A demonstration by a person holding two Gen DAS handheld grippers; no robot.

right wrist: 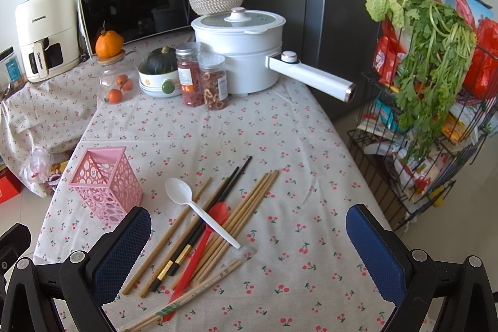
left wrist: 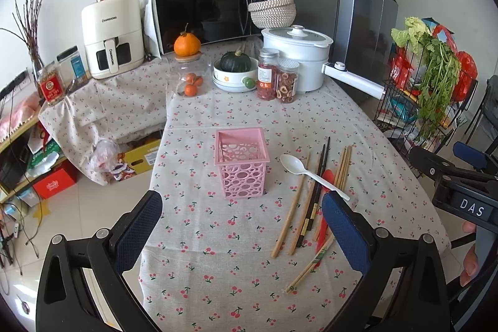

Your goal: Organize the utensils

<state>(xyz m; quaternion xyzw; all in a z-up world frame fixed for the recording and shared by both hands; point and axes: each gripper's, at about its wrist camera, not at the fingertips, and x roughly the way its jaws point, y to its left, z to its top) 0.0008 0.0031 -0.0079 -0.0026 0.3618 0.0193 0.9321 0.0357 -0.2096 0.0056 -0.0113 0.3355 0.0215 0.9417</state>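
Tablecloth (right wrist: 280,145) below — both tools (left wrist: 241,223) (right wrist: 249,241) hover agape.

The surface (right wrist: 311,164) wears a cherry-print cloth. On it stand a pink holder (right wrist: 107,184), an electric pot (right wrist: 239,58), 2 spice jars (right wrist: 202,77), a bowl (right wrist: 155,84) and a glass jar (right wrist: 113,83). Beside the holder, chopsticks (right wrist: 246,207), a white spoon (right wrist: 193,204) and a red spoon (right wrist: 199,245) lie overlapping.

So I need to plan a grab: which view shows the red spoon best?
The right wrist view: the red spoon shows bowl and handle under the white spoon. The left wrist view shows only slivers.
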